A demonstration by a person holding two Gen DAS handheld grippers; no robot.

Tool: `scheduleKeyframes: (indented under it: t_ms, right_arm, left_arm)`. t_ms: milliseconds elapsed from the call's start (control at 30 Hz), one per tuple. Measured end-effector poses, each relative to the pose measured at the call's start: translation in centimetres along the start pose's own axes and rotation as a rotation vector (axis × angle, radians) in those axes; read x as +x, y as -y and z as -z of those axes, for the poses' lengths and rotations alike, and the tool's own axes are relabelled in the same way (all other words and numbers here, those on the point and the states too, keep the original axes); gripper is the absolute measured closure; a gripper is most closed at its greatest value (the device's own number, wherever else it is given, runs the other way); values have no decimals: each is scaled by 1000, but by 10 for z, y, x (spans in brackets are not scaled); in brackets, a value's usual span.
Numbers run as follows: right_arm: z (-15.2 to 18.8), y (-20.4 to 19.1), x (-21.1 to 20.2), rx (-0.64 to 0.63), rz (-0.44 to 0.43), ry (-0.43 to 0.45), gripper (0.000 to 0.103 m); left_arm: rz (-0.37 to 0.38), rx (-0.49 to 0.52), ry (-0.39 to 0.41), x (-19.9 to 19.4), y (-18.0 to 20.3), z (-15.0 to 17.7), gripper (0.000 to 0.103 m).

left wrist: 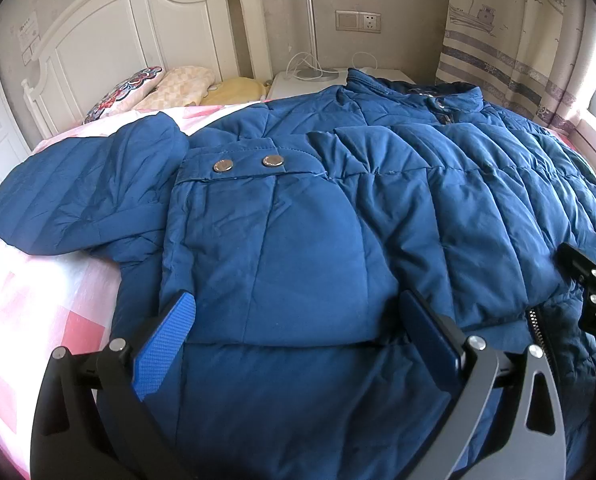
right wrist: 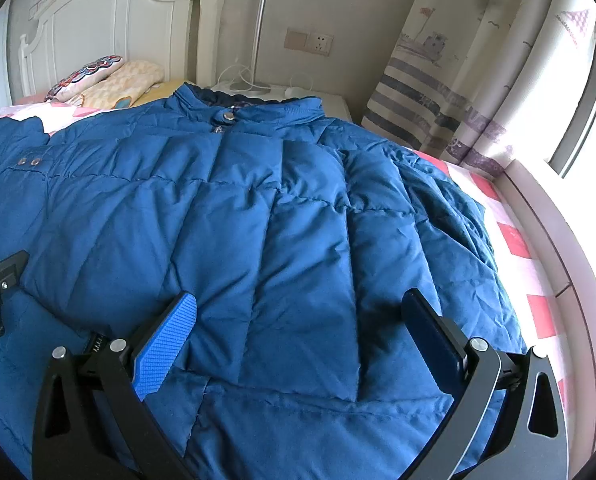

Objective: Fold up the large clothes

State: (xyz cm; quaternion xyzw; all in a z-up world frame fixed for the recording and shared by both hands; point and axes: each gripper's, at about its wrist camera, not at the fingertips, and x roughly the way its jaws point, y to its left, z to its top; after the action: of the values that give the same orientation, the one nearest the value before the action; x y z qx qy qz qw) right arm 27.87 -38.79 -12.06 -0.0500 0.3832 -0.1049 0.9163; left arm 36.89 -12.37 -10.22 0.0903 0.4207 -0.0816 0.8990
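A large blue puffer jacket (left wrist: 378, 208) lies front up on the bed, collar toward the nightstand. Its left sleeve (left wrist: 90, 192) spreads out to the left, and a cuff with two metal snaps (left wrist: 246, 164) is folded over the body. My left gripper (left wrist: 298, 320) is open, its jaws wide apart just above the lower left part of the jacket. The same jacket (right wrist: 258, 220) fills the right wrist view. My right gripper (right wrist: 298, 320) is open above the lower right part, holding nothing. The open zipper (left wrist: 538, 332) shows near the hem.
The bed has a pink and white checked sheet (left wrist: 38, 304). Pillows (left wrist: 170, 88) lie by the white headboard (left wrist: 138, 32). A white nightstand (left wrist: 318, 78) with a lamp pole and cables stands behind the collar. A curtain (right wrist: 458, 92) and a window sill (right wrist: 558, 240) are on the right.
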Motion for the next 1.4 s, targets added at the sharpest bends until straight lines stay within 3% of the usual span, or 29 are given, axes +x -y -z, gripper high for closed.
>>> scheduleKeyframes:
  t_ms: [1267, 1400]
  right_arm:
    - [-1, 0, 2, 0, -8, -9, 5]
    - [-2, 3, 9, 17, -59, -38, 5]
  left_arm:
    - [-1, 0, 0, 0, 0, 0, 2]
    - [0, 0, -1, 0, 0, 0, 2]
